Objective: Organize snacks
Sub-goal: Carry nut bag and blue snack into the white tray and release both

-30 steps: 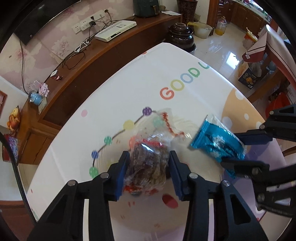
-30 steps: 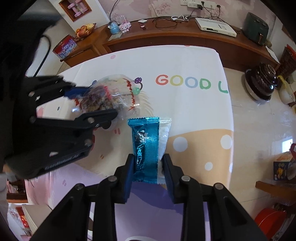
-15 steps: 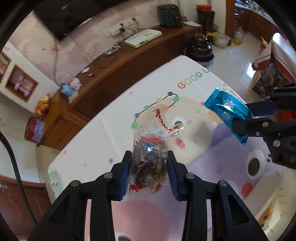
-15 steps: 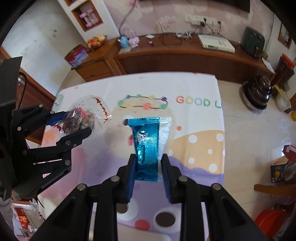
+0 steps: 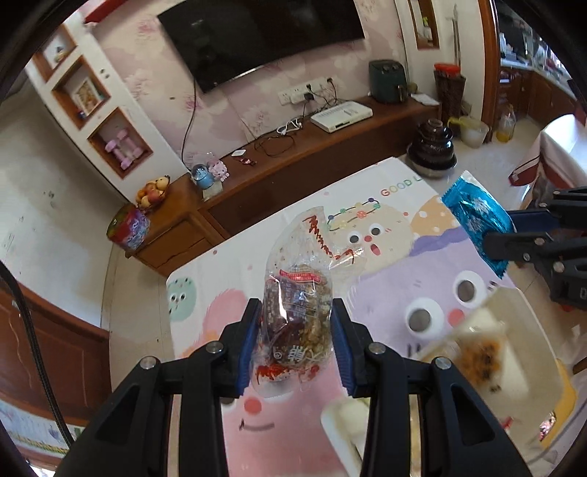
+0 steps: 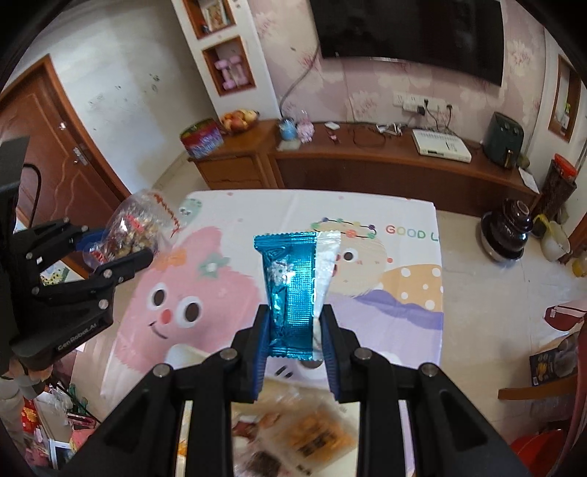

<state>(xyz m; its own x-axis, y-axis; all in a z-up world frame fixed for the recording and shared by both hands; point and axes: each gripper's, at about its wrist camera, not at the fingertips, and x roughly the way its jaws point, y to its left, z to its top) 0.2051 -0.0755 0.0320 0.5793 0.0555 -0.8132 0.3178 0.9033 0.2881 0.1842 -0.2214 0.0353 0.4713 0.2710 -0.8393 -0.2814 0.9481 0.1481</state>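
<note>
— How was the light?

— Bright daylight filled the room, strongest on the floor (image 5: 473, 157) at the right. Glare sat on the clear snack bag (image 5: 297, 312) and on the blue foil packet (image 6: 293, 290).

— And sharpness?

— Both held snacks were crisp. The packets at the bottom edge (image 6: 293, 436) were smeared and out of focus. Fisheye distortion bent the walls and the TV (image 5: 264, 33), with black vignetting in the corners.

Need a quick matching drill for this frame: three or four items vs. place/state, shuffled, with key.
Items:
1. clear snack bag
2. blue foil packet
3. fruit bowl
4. white box

Places:
A. on the wooden sideboard, beside the tin
B. clamped in the right tool
C. clamped in the left tool
D. on the sideboard, under the wall sockets

Pairs: 1-C, 2-B, 3-A, 4-D
</note>
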